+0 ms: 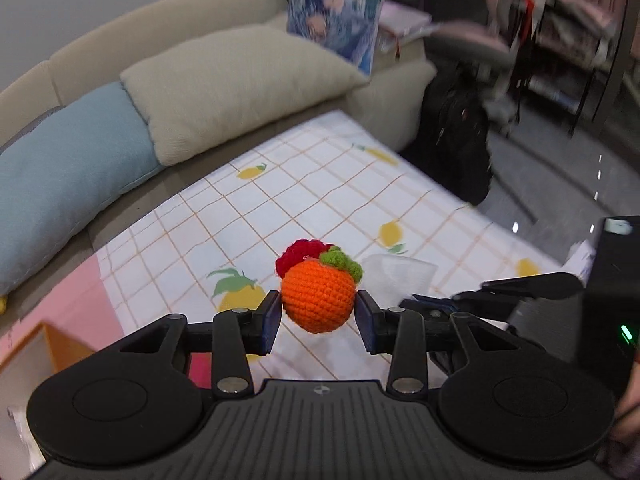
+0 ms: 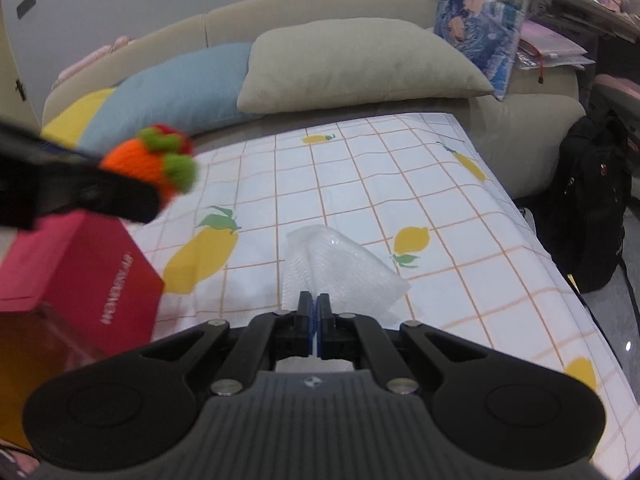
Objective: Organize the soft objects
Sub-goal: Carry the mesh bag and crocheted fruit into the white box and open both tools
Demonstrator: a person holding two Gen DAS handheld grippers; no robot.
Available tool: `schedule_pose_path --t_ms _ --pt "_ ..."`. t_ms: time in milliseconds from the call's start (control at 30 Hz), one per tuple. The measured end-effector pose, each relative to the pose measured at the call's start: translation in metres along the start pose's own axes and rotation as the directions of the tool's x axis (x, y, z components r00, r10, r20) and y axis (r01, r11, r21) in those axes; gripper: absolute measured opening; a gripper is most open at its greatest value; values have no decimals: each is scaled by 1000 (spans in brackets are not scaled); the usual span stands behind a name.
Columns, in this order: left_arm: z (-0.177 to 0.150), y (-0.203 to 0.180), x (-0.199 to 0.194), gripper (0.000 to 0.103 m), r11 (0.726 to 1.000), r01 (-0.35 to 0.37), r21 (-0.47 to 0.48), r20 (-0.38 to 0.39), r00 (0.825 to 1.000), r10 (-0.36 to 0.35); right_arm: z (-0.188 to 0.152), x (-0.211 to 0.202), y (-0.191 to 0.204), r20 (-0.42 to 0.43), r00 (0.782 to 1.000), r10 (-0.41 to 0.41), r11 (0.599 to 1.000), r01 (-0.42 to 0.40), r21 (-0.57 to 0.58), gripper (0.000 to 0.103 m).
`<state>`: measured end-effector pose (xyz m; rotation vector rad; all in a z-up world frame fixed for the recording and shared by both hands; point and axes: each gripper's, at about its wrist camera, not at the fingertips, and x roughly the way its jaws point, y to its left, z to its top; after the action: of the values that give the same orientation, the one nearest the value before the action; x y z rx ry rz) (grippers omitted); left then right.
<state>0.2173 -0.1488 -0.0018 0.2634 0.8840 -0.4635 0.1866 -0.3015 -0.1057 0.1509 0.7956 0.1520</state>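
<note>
- Beige sofa cushions and a light-blue bolster back a table spread with a checked lemon-print cloth; a black backpack stands on the floor off its right edge.
- Left wrist view: the left gripper is clamped on a crocheted orange toy with a green leaf and a red part behind it. Its pads press the toy's two sides, jaws partly apart, and the toy hangs in the air above the near part of the cloth. A white plastic bag lies just beyond it, and the right gripper's fingers reach in from the right edge.
- Right wrist view: the right gripper has its jaws fully together, pinching the near edge of the white plastic bag, which otherwise rests crumpled mid-cloth. The orange toy shows blurred at the left, carried by the left gripper above a red box at the cloth's near left corner.
- Progress, as I judge it: an early-to-middle stage. The toy is picked up but not put away, and the bag is gripped though not visibly opened. Left to do: settle the toy in whichever holder is meant, bag or box; I cannot tell which.
</note>
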Motion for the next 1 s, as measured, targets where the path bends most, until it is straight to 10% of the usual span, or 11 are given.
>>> schedule_pose_path --t_ms 533,1000 --pt "-136 26 -116 45 959 29 -281 70 998 -10 -50 -100 73 -46 985 168 986 -167 11 0" --pt "-206 102 -168 45 855 -109 -508 91 980 179 -39 -136 176 -51 927 371 907 -374 -197 0"
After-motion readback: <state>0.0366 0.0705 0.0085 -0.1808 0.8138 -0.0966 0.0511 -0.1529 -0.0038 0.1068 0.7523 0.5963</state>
